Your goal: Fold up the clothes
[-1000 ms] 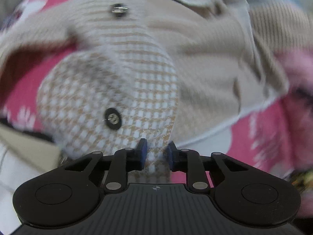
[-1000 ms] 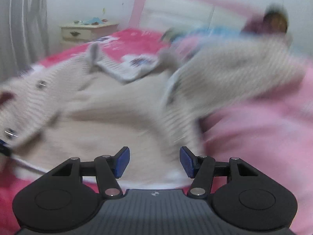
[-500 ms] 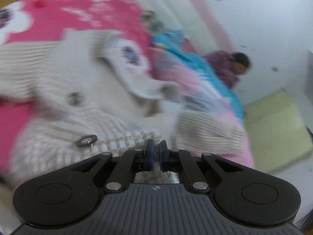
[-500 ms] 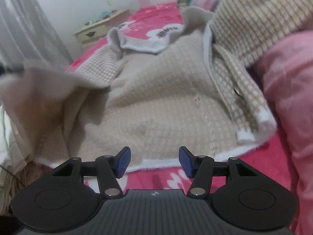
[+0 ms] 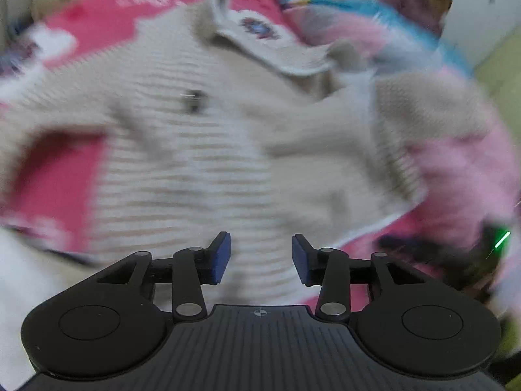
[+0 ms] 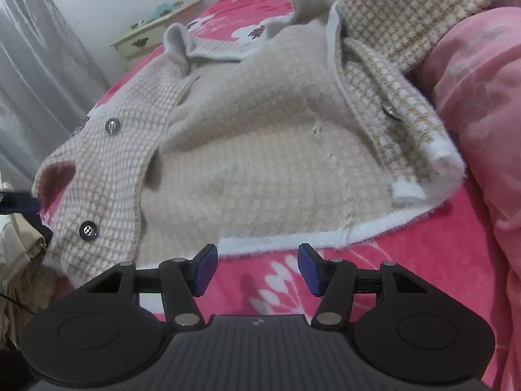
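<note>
both claws released, checked jacket lying open on bed

left claw (image 5: 261,258): pads spread apart, nothing between them. it hangs just over the near hem of the jacket (image 5: 202,150). left wrist view is heavily motion-blurred; only one dark button (image 5: 194,100) on the jacket front and the collar (image 5: 260,42) at the jacket's far end can be made out. whether the pads touch the cloth cannot be told.

right claw (image 6: 257,268): pads spread apart, nothing gripped. it sits just short of the jacket's (image 6: 260,150) white-edged bottom hem (image 6: 286,239), apart from it, with bare pink bedspread (image 6: 407,260) showing between pads and hem.

jacket: beige-and-white checked knit, lying on the bedspread, front open so the plain beige lining faces up. seen from the right wrist, the panel on the jacket's left edge is folded over, checked side up, carrying two buttons (image 6: 88,230) down its length. the panel on the jacket's right edge is also turned inward, with one small button (image 6: 389,110) near its fold. collar (image 6: 208,49) at the jacket's far end, partly upturned.

surroundings: a pink quilt (image 6: 482,104) bunched against the jacket's right side, touching the right panel. beyond the collar, a cream nightstand (image 6: 153,36) against the wall. grey curtain (image 6: 35,75) well off the jacket's left side.
</note>
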{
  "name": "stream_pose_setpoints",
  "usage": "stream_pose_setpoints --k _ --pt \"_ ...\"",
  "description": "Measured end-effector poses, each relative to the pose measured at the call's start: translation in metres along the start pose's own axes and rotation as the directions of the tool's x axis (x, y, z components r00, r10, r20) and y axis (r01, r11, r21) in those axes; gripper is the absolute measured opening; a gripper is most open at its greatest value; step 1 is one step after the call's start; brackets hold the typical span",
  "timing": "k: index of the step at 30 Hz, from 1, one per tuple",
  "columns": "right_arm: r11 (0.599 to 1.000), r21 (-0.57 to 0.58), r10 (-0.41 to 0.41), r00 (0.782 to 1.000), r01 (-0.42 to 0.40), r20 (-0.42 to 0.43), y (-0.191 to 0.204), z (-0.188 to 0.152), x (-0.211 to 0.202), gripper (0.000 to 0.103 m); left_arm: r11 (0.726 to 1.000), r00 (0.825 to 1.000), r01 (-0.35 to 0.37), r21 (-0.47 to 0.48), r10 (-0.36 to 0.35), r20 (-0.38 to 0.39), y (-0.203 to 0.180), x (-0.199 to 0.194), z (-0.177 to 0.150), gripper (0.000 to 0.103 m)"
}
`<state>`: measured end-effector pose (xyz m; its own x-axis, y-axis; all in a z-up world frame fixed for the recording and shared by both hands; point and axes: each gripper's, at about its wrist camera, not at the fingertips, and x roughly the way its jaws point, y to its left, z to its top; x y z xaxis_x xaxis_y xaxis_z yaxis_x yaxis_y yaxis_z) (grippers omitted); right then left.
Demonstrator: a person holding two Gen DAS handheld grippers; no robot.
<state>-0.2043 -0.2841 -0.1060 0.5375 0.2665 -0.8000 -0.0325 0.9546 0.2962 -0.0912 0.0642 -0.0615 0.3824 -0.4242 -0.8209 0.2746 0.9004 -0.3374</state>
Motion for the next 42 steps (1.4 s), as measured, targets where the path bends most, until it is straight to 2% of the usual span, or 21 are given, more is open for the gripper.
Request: stream_pose_setpoints --k 1,4,7,9,11,12,15,16,18,19,20,21,24,27,31,33,37,40,42 --pt "1.0 -0.004 0.013 1.0 -0.013 -0.001 0.0 -0.001 0.001 0.057 0.998 0.999 -0.049 0.035 0.049 -0.002 0.0 -0.006 -0.005 0.042" --pt "0.989 -0.072 0.128 0.992 -0.126 0.02 0.017 -0.005 -0.001 0.058 0.988 0.993 -0.112 0.102 0.114 -0.011 0.002 -0.021 -0.024 0.044" --pt "0.97 -0.123 0.204 0.978 -0.207 -0.035 0.043 -0.008 0.011 0.058 0.985 0.993 -0.113 0.129 0.116 -0.011 -0.002 -0.022 -0.042 0.045" --pt "0.957 -0.136 0.248 0.965 -0.258 -0.082 0.06 -0.01 0.022 0.059 0.971 0.991 -0.127 0.201 0.13 -0.003 -0.013 -0.02 -0.052 0.045" --pt "0.944 -0.125 0.29 0.948 -0.306 -0.132 0.075 -0.012 0.035 0.058 0.946 0.986 -0.161 0.282 0.168 -0.002 -0.022 -0.015 -0.063 0.045" --pt "0.945 -0.071 0.305 0.939 -0.319 -0.159 0.076 -0.01 0.047 0.058 0.928 0.981 -0.181 0.325 0.193 -0.003 -0.026 -0.011 -0.069 0.046" --pt "0.949 0.007 0.309 0.921 -0.316 -0.239 0.082 -0.012 0.078 0.058 0.862 0.964 -0.237 0.448 0.264 0.002 -0.04 -0.001 -0.087 0.046" --pt "0.949 0.035 0.31 0.914 -0.312 -0.263 0.084 -0.013 0.087 0.054 0.845 0.959 -0.251 0.472 0.283 0.004 -0.043 0.002 -0.092 0.046" --pt "0.947 0.072 0.32 0.906 -0.312 -0.278 0.086 -0.013 0.098 0.038 0.841 0.954 -0.27 0.469 0.3 0.01 -0.042 0.005 -0.099 0.046" --pt "0.942 0.09 0.335 0.899 -0.323 -0.283 0.087 -0.011 0.099 0.013 0.84 0.951 -0.281 0.465 0.308 0.018 -0.041 0.004 -0.101 0.046" --pt "0.937 0.108 0.35 0.891 -0.333 -0.288 0.087 -0.008 0.1 0.007 0.838 0.948 -0.292 0.461 0.316 0.027 -0.04 0.004 -0.103 0.046" --pt "0.93 0.123 0.367 0.885 -0.346 -0.286 0.088 -0.004 0.099 0.006 0.836 0.946 -0.303 0.457 0.323 0.036 -0.039 0.004 -0.105 0.046" --pt "0.9 0.151 0.433 0.877 -0.409 -0.209 0.085 0.025 0.078 0.005 0.834 0.938 -0.333 0.44 0.341 0.064 -0.038 0.007 -0.105 0.046" --pt "0.896 0.123 0.441 0.889 -0.427 -0.126 0.086 0.058 0.061 0.005 0.831 0.929 -0.363 0.421 0.359 0.092 -0.037 0.01 -0.105 0.047" --pt "0.907 0.103 0.418 0.903 -0.408 -0.1 0.084 0.078 0.062 0.005 0.832 0.915 -0.399 0.386 0.387 0.113 -0.036 0.018 -0.102 0.048" --pt "0.911 0.097 0.409 0.908 -0.401 -0.089 0.084 0.087 0.063 0.005 0.833 0.903 -0.427 0.351 0.416 0.109 -0.035 0.026 -0.1 0.048" --pt "0.902 0.119 0.425 0.901 -0.414 -0.091 0.077 0.087 0.071 0.005 0.835 0.878 -0.477 0.275 0.469 0.098 -0.031 0.039 -0.094 0.047" --pt "0.9 0.125 0.429 0.899 -0.418 -0.083 0.072 0.093 0.068 0.005 0.812 0.849 -0.523 0.257 0.523 0.077 -0.03 0.05 -0.093 0.036" --pt "0.899 0.133 0.43 0.899 -0.418 -0.078 0.069 0.095 0.067 0.005 0.803 0.839 -0.538 0.256 0.54 0.069 -0.029 0.058 -0.097 0.029"
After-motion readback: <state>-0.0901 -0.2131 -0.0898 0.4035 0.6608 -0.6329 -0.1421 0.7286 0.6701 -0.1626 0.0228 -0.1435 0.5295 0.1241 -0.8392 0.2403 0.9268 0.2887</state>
